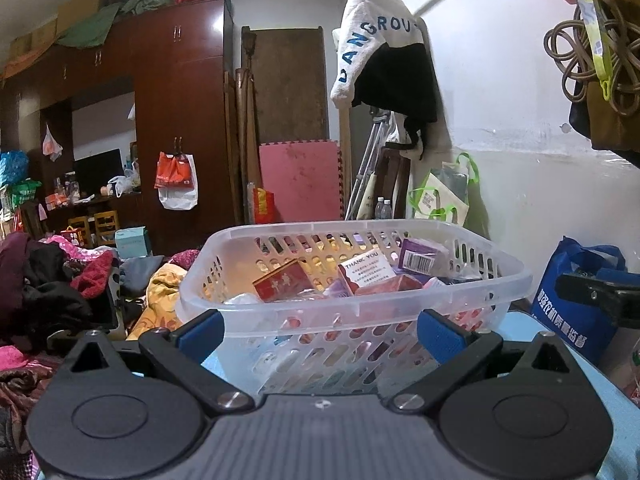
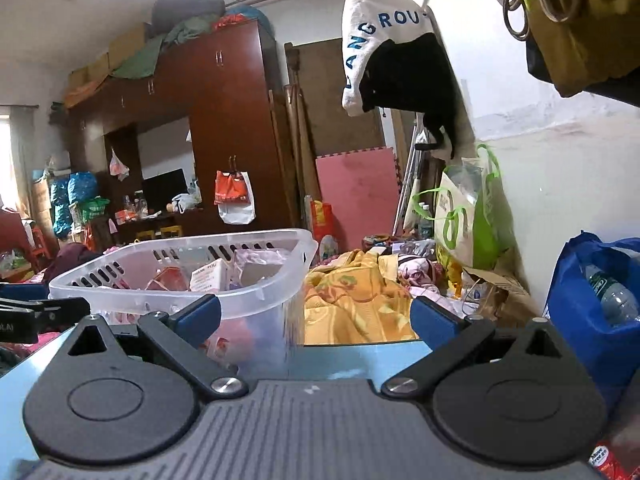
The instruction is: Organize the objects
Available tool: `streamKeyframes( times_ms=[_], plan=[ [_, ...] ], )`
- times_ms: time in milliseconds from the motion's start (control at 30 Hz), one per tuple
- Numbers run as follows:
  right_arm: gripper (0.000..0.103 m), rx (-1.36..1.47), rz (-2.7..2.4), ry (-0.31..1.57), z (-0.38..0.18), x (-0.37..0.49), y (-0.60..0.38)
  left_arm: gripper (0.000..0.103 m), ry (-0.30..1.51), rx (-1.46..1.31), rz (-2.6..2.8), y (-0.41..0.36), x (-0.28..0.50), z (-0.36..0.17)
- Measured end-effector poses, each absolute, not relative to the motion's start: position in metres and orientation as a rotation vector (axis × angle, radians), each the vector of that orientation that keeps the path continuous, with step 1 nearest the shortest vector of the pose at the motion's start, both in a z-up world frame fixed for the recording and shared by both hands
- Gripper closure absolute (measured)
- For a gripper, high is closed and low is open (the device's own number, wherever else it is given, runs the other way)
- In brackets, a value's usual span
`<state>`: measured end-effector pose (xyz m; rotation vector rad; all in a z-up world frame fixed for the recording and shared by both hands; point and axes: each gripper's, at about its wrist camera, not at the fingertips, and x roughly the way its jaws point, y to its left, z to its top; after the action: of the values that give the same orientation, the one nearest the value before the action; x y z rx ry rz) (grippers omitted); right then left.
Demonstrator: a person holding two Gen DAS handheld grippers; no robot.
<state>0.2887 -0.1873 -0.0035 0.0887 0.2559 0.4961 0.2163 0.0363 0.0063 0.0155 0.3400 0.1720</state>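
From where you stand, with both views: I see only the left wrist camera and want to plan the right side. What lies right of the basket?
Observer: A rumpled yellow blanket lies just beyond the basket, past the blue surface's far edge.
Operator: Is the right gripper holding anything?
Observer: No. The right gripper has its jaws wide apart with nothing between them, aimed past the basket's right corner.
Operator: My view shows a blue bag at the right. What's in it?
Observer: The blue bag stands open with a clear plastic bottle inside.
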Motion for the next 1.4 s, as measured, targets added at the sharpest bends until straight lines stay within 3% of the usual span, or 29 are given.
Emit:
streamKeyframes(
  times_ms=[1400],
  plan=[
    [0.000, 0.047, 0.552, 0.254, -0.0032, 0.2841, -0.1787, 0.000, 0.357, -0.001, 0.161, 0.0355, 0.2216, 0.0036]
  ],
)
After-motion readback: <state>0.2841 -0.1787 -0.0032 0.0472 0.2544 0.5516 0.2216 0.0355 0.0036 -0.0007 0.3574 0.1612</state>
